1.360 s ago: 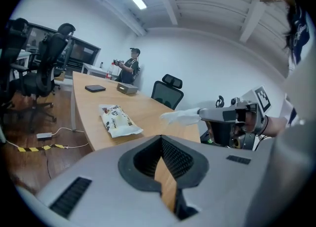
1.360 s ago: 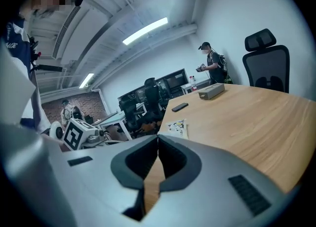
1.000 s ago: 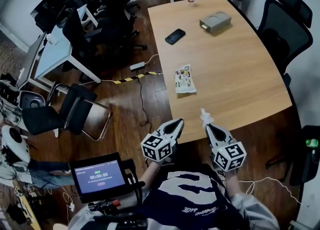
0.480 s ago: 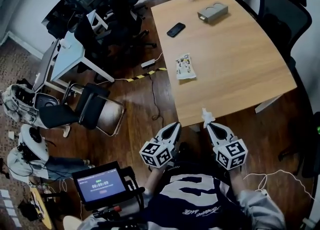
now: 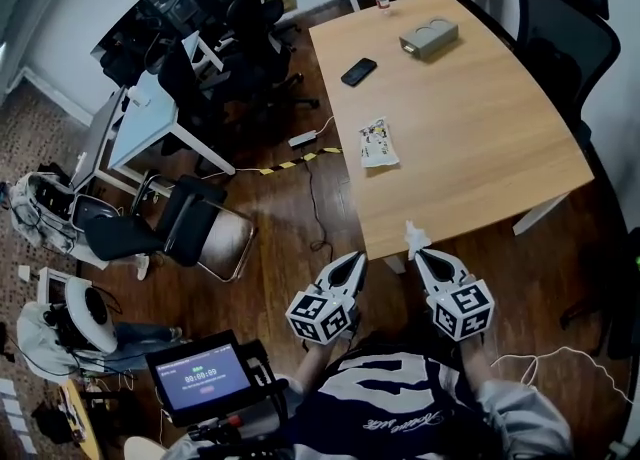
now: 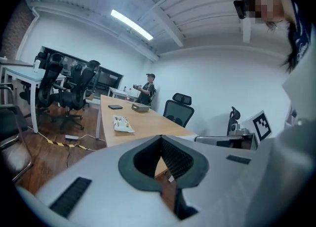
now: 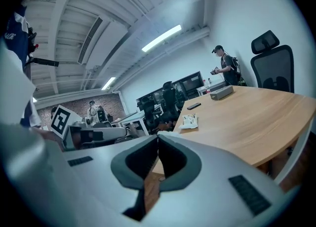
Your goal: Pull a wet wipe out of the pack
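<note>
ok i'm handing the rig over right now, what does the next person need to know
Left gripper: shut, empty, held short of the table's near edge.
Right gripper: shut on a small white scrap that sticks out past its tips. It is probably a wipe, but I can't confirm.
Wet wipe pack: lies flat on the wooden table, near the edge on the person's left, well ahead of both grippers and touched by neither.
Done: possibly one wipe out, if the scrap is one.
Left: if not, step in, pin the pack with one gripper and pull a wipe with the other.
</note>
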A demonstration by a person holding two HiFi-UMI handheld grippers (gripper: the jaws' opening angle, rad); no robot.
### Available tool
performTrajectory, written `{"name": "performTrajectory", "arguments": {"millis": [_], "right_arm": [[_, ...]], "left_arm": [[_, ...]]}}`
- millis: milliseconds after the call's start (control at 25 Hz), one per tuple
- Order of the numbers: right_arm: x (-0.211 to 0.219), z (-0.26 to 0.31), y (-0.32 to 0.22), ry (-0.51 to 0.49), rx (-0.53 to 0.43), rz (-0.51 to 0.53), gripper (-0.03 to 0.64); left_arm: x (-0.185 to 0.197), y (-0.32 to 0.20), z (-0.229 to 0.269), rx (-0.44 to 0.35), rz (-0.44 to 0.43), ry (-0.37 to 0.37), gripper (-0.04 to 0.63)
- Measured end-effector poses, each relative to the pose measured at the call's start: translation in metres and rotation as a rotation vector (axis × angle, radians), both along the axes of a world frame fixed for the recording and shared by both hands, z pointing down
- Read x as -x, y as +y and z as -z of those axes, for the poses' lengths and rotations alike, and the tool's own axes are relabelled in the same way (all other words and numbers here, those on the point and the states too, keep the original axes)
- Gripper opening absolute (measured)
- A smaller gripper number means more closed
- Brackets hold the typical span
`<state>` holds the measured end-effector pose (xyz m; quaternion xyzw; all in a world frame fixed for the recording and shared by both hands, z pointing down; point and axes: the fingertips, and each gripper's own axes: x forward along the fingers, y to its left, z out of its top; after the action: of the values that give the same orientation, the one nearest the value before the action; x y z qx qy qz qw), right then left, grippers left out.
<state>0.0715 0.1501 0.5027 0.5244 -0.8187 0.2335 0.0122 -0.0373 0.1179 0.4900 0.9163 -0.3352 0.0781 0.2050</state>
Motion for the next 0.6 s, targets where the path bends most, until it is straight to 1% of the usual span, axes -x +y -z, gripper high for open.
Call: {"name": "performTrajectory", "arguments": {"millis": [120, 200, 320, 520, 600], "right_arm": [[0.005, -0.005, -0.004, 0.001, 0.001, 0.004, 0.0], [0.015, 0.002, 0.0, 0.007, 0.003, 0.006, 0.0], [0.035, 0.017, 0.008, 0.017, 0.004, 0.005, 0.0], [0.042, 0.01, 0.003, 0.03, 0.004, 0.005, 0.0], [0.053, 0.014, 0.007, 0.034, 0.007, 0.002, 0.0]], "left_arm": [[0.003, 0.002, -0.005, -0.009, -0.009, -0.003, 0.003], [0.012, 0.009, 0.0, -0.007, -0.015, 0.0, 0.004], [0.033, 0.017, 0.012, -0.003, -0.014, 0.019, 0.004], [0.041, 0.011, 0.003, -0.002, -0.005, 0.043, 0.005], [0.051, 0.014, 0.006, 0.004, -0.011, 0.053, 0.003]]}}
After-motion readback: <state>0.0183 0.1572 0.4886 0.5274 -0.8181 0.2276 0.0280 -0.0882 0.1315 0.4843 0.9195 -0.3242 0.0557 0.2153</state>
